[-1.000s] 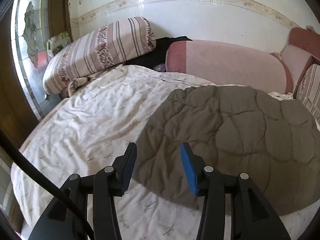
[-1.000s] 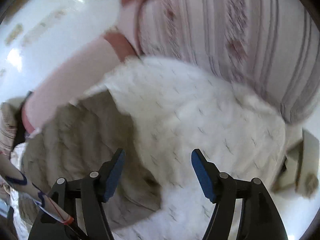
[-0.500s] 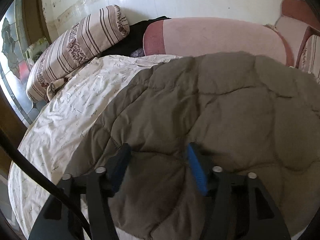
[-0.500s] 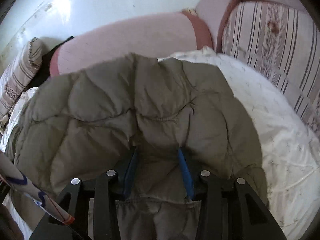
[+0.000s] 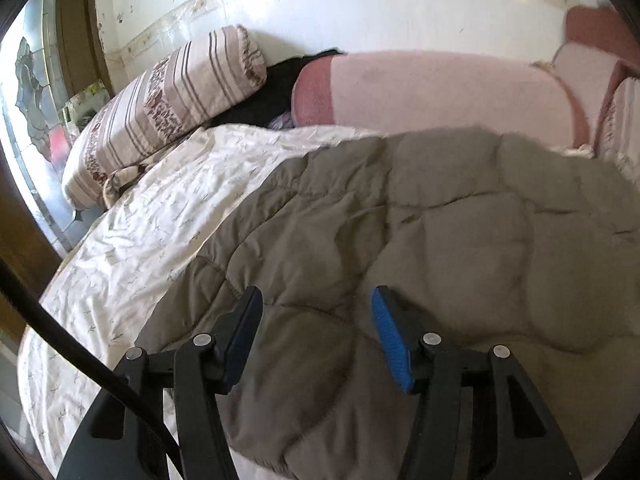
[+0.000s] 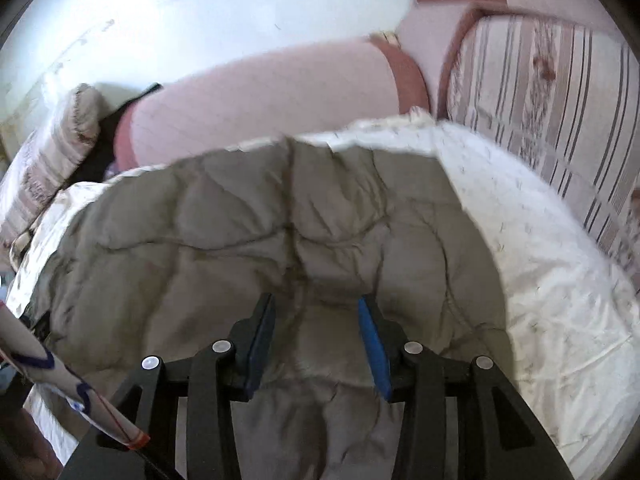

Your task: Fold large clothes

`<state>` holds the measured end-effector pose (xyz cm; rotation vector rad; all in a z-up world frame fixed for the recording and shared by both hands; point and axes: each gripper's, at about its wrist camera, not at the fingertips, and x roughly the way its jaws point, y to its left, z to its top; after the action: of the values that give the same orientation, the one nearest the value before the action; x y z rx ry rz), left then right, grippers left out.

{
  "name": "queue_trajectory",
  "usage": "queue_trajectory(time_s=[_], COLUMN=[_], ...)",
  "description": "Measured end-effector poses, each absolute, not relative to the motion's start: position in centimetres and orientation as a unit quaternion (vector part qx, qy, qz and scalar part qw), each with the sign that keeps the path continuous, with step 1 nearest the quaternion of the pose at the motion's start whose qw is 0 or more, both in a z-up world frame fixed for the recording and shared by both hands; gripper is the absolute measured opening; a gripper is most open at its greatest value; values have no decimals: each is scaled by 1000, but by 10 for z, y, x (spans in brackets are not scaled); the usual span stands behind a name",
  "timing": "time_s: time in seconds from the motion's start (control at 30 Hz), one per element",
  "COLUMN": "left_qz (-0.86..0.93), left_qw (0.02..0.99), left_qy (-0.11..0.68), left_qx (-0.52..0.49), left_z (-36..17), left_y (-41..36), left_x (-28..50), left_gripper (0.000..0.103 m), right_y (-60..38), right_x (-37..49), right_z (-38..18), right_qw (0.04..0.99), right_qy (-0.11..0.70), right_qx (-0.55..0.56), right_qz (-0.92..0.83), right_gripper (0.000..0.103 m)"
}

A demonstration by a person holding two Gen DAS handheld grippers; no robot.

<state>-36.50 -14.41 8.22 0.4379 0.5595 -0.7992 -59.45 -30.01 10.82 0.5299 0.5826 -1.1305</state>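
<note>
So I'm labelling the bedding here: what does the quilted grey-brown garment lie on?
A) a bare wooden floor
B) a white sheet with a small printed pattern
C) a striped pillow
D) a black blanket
B: the quilted grey-brown garment is spread on the white patterned sheet, which shows past its edges in both wrist views; the striped pillow lies apart, by the wall.

- The white bed sheet [image 5: 132, 236] lies bare to the left of the grey quilted jacket [image 5: 420, 232], leaving room to pass there.
- A striped pillow [image 5: 160, 108] closes the far left corner.
- A long pink bolster [image 5: 432, 92] runs along the wall, blocking the far edge.
- On the right, bare sheet [image 6: 552, 280] is bounded by a striped cushion [image 6: 560, 92].
- A black cable [image 5: 60, 336] crosses the near left.
</note>
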Motion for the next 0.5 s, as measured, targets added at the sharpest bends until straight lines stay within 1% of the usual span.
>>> queue_trajectory(time_s=[0.07,0.2,0.3,0.43,0.5], left_qz=[-398,-424,-429,-423,-420], left_qw=[857,846,835,830,830], left_qy=[259,238,251,266,270], left_qx=[200,218,237,249,250], left_z=[90,90,77,63,60], left_y=[-135,-129,-134,-142,-145], left_x=[-377,-401,-406,-402,-401], left_gripper=[56,59,60,64,64], right_y=[-284,-263,-264,-270,-271], right_x=[-588,-573,-566,-559,-556], right_z=[116,112,96,77,74], right_qw=[783,792,774,757,753], right_qy=[274,293,324,349,355], right_qx=[227,226,233,233,226], right_qz=[-510,-486,-491,-501,-506], right_gripper=[54,55,56,66,68])
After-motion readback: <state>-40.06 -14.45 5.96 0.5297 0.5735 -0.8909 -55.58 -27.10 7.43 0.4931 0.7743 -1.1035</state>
